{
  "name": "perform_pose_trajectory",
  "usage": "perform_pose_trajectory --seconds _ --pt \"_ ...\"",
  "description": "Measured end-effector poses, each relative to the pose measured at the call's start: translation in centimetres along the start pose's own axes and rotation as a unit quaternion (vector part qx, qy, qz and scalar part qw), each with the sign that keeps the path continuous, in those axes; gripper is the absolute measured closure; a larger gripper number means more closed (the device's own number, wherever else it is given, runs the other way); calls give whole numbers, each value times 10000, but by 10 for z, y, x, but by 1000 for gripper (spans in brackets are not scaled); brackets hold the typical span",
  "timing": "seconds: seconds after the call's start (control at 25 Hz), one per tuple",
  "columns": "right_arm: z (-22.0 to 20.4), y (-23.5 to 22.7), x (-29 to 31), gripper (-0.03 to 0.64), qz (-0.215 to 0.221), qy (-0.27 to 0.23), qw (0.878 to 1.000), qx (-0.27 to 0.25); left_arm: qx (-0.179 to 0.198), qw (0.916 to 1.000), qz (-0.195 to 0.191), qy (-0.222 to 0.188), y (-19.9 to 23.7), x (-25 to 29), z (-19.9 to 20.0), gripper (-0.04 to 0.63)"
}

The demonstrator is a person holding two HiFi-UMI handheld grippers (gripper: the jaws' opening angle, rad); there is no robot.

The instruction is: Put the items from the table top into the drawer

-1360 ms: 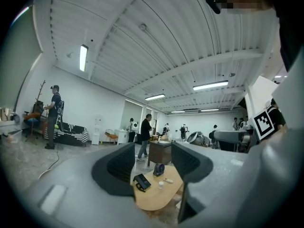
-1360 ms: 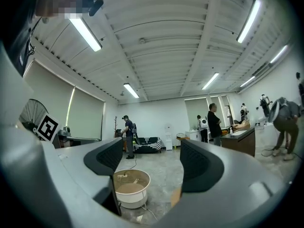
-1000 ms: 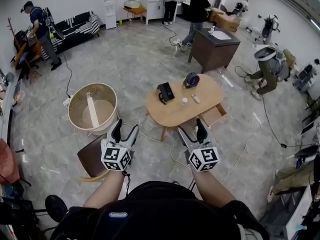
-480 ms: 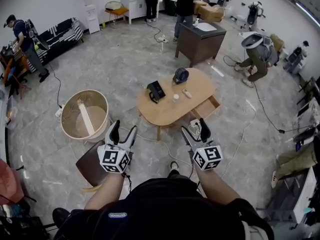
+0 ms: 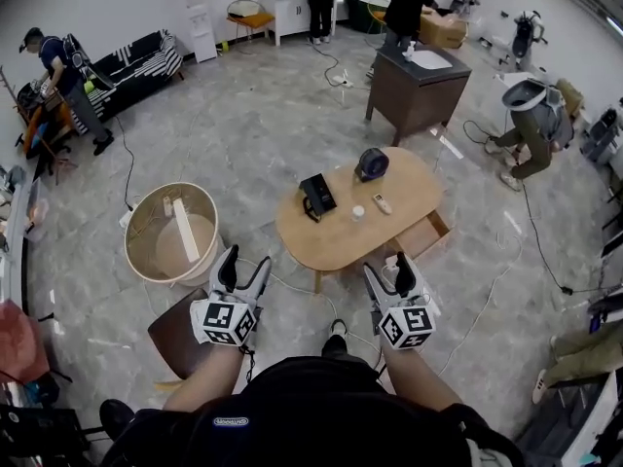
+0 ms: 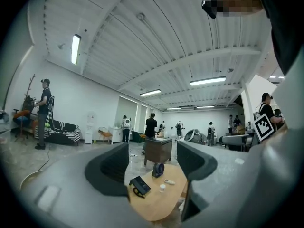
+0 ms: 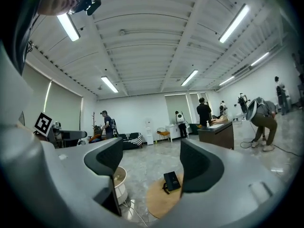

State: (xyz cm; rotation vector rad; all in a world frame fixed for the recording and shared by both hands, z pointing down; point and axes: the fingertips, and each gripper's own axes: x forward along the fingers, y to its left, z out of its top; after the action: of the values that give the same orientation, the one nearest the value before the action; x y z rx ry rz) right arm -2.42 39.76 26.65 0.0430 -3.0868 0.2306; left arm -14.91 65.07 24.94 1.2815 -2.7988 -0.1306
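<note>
Only the view has swung; left claw point(image 5: 243, 261) and right claw point(image 5: 387, 269) stay spread and empty, well short of the desk point(image 5: 336, 241); black box point(image 5: 317, 195) and cup point(image 5: 357, 213) lie there untouched, drawer point(image 5: 424, 238) open at right.

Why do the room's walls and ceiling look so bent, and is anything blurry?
Head view: a wide lens bows the floor around the table; light is even. Left gripper view: the left tool looms soft-edged up close, corners dark. Right gripper view: the right tool likewise; ceiling lights glare white.
</note>
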Motion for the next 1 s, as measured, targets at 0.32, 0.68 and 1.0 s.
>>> perform_pose_trajectory --seconds 0.32,0.68,1.0 --pt "25 -94 97 242 375 -123 9992 -41 96 9985 534 -47 12 115 9 290" --pt "15 -145 165 247 709 9 9973 167 126 9972 709 209 9 191 0 290" --pt "-3 -163 196 258 536 96 9981 296 312 9978 446 366 26 242 -7 291"
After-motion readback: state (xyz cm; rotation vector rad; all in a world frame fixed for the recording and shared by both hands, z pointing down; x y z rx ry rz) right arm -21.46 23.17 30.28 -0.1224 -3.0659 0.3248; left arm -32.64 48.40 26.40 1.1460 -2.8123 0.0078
